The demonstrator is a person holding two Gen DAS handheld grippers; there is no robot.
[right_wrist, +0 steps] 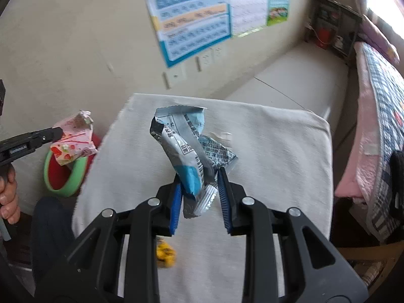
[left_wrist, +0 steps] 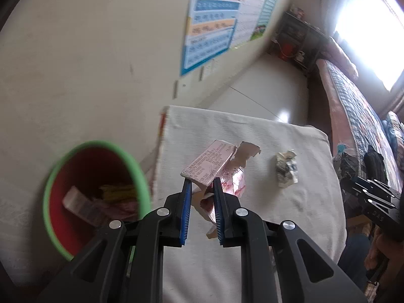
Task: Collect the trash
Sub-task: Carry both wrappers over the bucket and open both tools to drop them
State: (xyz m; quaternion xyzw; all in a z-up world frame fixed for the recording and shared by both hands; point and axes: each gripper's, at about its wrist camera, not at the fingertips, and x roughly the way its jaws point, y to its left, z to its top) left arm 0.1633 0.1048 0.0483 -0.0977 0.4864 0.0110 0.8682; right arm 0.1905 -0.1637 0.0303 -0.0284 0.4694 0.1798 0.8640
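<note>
My left gripper [left_wrist: 202, 180] is shut on a torn pink carton [left_wrist: 212, 166], held above the white-cloth table [left_wrist: 252, 252] beside the red bin with a green rim [left_wrist: 94, 194]. The bin holds several pieces of trash. In the right wrist view the left gripper [right_wrist: 59, 132] holds the pink carton [right_wrist: 74, 139] over the bin [right_wrist: 65, 176]. My right gripper [right_wrist: 199, 174] is shut on a blue and silver snack wrapper [right_wrist: 181, 146], held above the table [right_wrist: 277, 151]. A crumpled paper wad [left_wrist: 286, 168] lies on the cloth at the right. A small yellow wrapper [right_wrist: 165, 253] lies under my right gripper.
The bin stands on the floor left of the table. A wall with a coloured poster [right_wrist: 192, 17] is behind. A bed with a pink quilt [right_wrist: 373, 126] runs along the right. A dark shelf [right_wrist: 333, 22] stands in the far corner.
</note>
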